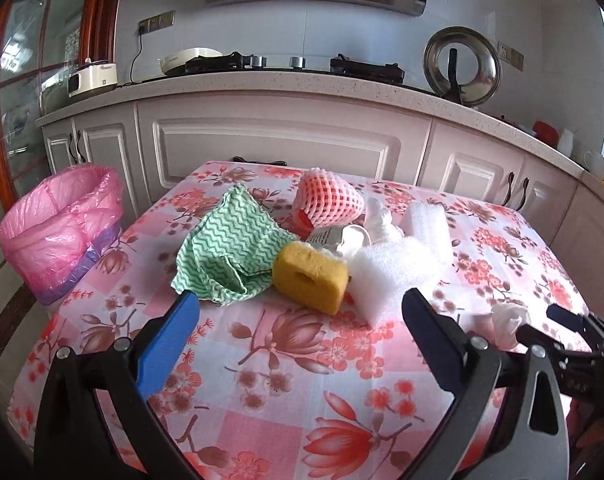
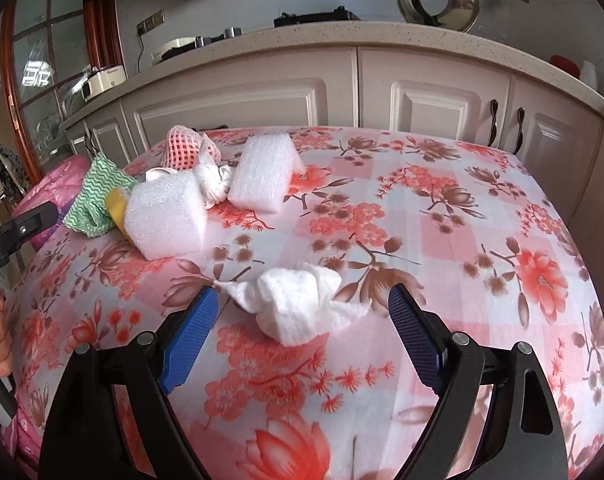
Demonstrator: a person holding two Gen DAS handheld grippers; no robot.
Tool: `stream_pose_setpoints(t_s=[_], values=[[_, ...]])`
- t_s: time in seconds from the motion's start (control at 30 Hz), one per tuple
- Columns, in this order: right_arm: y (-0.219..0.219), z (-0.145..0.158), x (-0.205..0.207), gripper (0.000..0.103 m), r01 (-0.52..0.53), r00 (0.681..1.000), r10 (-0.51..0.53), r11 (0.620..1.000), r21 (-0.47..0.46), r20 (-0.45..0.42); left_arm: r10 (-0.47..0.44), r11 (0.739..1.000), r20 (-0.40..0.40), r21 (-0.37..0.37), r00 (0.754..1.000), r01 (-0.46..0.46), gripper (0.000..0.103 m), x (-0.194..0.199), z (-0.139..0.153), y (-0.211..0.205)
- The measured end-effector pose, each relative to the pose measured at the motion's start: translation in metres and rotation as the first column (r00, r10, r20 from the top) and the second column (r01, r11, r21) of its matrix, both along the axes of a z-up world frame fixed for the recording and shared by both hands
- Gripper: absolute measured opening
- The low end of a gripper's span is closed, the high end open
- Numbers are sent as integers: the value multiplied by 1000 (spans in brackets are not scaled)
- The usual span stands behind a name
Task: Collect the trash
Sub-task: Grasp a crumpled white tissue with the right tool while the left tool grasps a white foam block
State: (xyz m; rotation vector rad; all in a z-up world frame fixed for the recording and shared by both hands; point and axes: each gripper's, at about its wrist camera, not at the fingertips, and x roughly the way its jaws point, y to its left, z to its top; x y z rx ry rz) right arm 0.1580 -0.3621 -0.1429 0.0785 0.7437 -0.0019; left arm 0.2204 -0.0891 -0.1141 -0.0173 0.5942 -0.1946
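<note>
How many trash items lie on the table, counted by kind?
White foam blocks: 2
Crumpled tissues: 2
Green cloth: 1
Yellow sponge: 1
Pink foam net: 1
Partly hidden wrapper: 1
Total: 8

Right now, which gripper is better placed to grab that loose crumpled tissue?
Right. The right gripper is open with the crumpled tissue lying between its fingers; the left gripper faces the yellow sponge instead.

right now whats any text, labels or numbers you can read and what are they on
None reads clearly.
Paper label under the pile: print too small.
White appliance on the counter: panel blurred.
Left gripper arm: white lettering cut off at the frame edge.
</note>
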Motion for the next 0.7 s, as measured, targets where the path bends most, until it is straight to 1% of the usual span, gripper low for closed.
stream_pose_setpoints(t_s=[0.07,0.13,0.17,0.2,0.27,0.33,0.37,0.4,0.43,0.53,0.7], values=[[-1,-5,8,82,2,999,-1,1000,9,-32,-3,1000,-11,7,1000,3,98,4,-3,1],[-1,-10,12,75,0,999,1,1000,18,-51,0,1000,-19,5,1000,0,98,8,-5,3],[-1,-11,13,74,1,998,0,1000,19,-60,3,1000,-26,5,1000,-3,98,11,-7,3],[-1,-12,15,70,-1,998,3,1000,23,-68,4,1000,-34,6,999,-3,98,13,-8,3],[0,-13,16,66,-10,997,12,1000,28,-74,4,1000,-57,4,998,-4,98,21,-12,2],[2,-14,16,54,-25,997,27,999,30,-75,2,1000,-69,6,998,-2,98,26,-15,-2],[3,-14,16,50,-34,996,37,999,31,-76,0,1000,-74,9,997,1,98,28,-16,-4],[5,-13,15,42,-45,996,47,999,29,-74,-3,1000,-81,14,997,4,98,31,-18,-7],[6,-13,15,37,-52,996,54,998,25,-68,-5,1000,-87,15,996,6,98,33,-19,-9],[12,-7,9,31,-64,997,64,998,3,-33,-17,1000,-97,11,995,19,98,35,-21,-17],[4,4,3,30,-49,999,49,999,21,12,-38,999,-95,22,995,40,98,32,-22,-40]])
